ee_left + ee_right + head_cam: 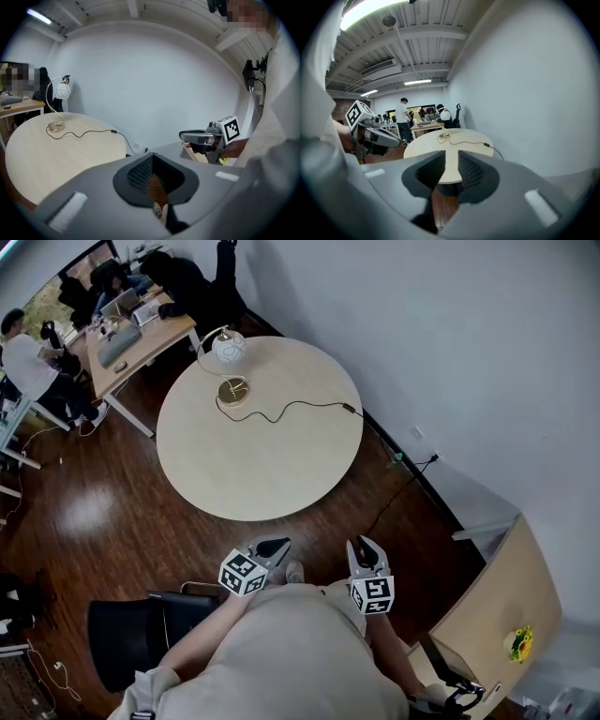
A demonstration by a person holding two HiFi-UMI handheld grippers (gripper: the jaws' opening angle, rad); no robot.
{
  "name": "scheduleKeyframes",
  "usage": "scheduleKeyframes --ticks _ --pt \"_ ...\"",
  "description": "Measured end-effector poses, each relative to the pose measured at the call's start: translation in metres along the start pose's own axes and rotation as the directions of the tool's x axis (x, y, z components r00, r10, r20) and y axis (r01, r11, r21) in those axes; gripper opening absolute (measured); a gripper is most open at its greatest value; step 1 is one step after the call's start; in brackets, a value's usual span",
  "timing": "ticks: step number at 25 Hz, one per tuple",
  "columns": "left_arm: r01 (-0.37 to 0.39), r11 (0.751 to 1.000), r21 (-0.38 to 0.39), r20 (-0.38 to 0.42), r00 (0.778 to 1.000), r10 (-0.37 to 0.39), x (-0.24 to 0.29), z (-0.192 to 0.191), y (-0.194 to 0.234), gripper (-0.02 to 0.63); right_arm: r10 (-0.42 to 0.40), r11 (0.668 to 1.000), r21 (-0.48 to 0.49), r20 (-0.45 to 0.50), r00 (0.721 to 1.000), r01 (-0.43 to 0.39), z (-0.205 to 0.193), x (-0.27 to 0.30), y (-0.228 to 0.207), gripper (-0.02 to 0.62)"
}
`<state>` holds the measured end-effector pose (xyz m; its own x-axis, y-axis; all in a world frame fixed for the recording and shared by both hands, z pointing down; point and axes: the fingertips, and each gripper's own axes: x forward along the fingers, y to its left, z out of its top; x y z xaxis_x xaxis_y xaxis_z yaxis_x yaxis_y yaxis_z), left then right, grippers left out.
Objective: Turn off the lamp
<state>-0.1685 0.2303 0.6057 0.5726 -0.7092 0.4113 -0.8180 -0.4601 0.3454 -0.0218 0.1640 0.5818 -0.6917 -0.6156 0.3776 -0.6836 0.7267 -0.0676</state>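
The lamp [230,349], a white globe on a curved brass stem with a round base, stands at the far side of the round table [262,474]. Its black cord [298,407] trails right to an inline switch [349,409]. Both grippers hover off the table's near edge, far from the lamp. My left gripper [274,547] has its jaws together and holds nothing. My right gripper [367,547] is open and empty. The lamp [60,91] shows far left in the left gripper view. In the right gripper view the lamp [444,115] is small beyond the jaws.
A wooden desk [141,343] with seated people stands behind the table at the top left. The white wall [450,352] runs along the right. A black chair [141,634] is at my left and a light wooden cabinet [506,606] at my right.
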Motion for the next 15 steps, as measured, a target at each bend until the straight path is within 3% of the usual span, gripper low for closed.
scheduleKeyframes --ticks 5,8,15 --pt "0.006 1.000 -0.001 -0.009 1.000 -0.006 -0.0002 -0.0031 -0.0002 -0.006 -0.011 1.000 -0.004 -0.007 1.000 0.011 -0.0033 -0.0026 0.0012 0.073" --pt "0.010 1.000 -0.006 -0.010 1.000 -0.010 -0.0006 -0.0033 0.0007 -0.006 -0.034 0.999 -0.032 -0.018 0.999 0.034 -0.0036 -0.0033 -0.0003 0.030" --pt "0.015 1.000 -0.016 -0.015 1.000 -0.015 -0.0041 -0.0038 0.0073 -0.006 -0.058 0.997 -0.058 -0.015 0.998 0.057 0.0002 -0.0015 0.0024 -0.005"
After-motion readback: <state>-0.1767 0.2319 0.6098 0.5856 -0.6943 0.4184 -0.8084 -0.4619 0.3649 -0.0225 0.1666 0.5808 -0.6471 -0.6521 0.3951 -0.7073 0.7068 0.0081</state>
